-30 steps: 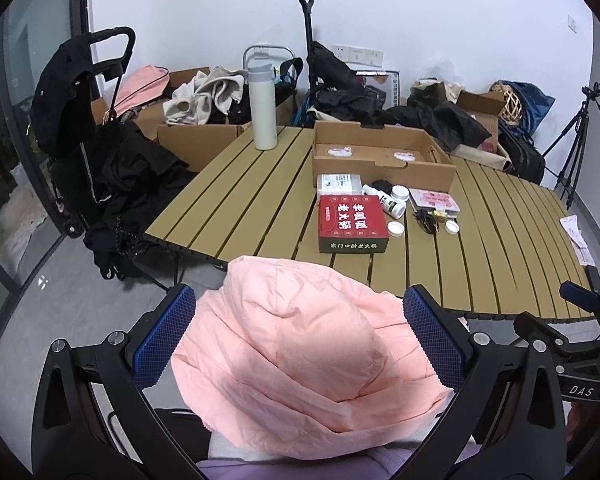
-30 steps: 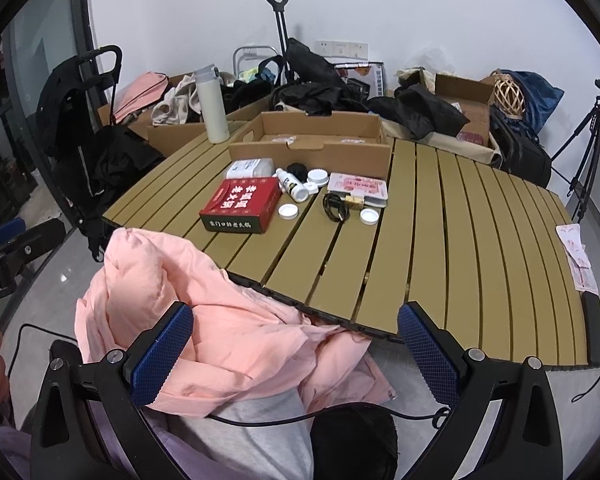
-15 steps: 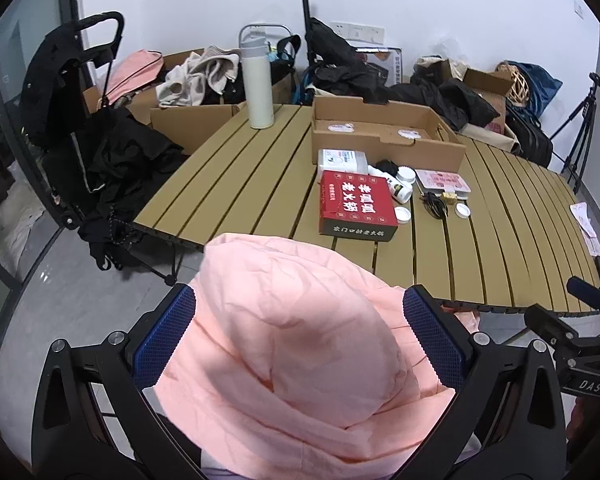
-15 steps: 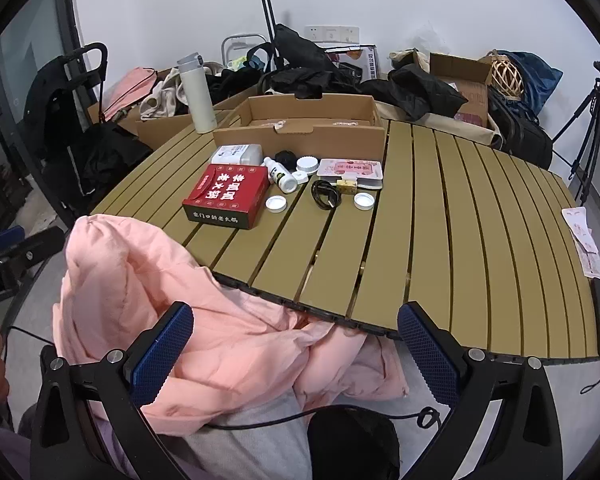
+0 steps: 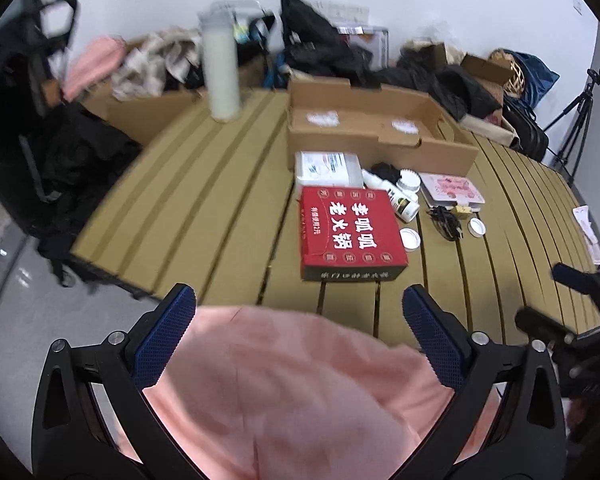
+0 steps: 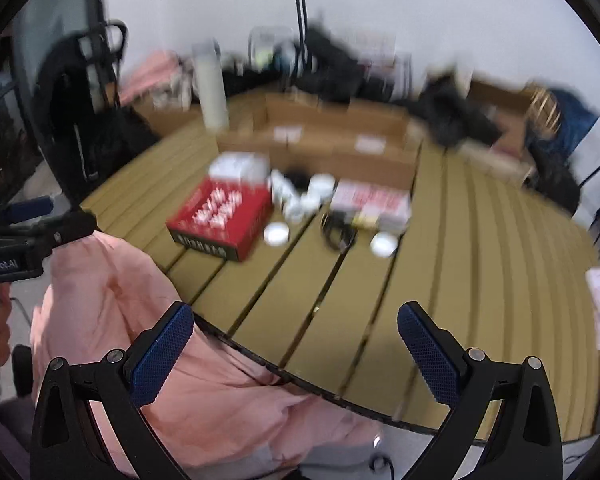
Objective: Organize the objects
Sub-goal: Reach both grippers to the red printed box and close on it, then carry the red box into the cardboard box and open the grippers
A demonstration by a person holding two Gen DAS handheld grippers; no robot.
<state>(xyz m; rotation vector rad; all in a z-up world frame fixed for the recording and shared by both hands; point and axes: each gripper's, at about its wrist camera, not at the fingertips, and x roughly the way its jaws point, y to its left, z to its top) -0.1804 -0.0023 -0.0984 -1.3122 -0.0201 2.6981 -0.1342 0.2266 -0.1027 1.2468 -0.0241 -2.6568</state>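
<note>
L gripper (image 5: 299,312): jaws spread wide, blue pads (image 5: 168,328) either side of a bunched pink jacket (image 5: 284,392); whether the cloth is pinched further back, can't tell. R gripper (image 6: 295,334): jaws wide apart, nothing between the pads, hovering over the near table edge; pink jacket lies below and to its left. The jacket hangs off the near edge of the slatted table (image 5: 204,216), not on top.

On the table, approx. centre: red box (image 5: 350,236) w/ white lettering, flat. White box (image 5: 327,168) just behind it. Small white bottles (image 5: 404,204), loose caps (image 5: 409,238), black cable (image 5: 446,222) and a pink packet (image 5: 452,192) to its right. Open cardboard tray (image 5: 372,124) behind these. Tall white flask (image 5: 220,64) upright, far-left. R view motion-blurred; fine detail unreadable.
</note>
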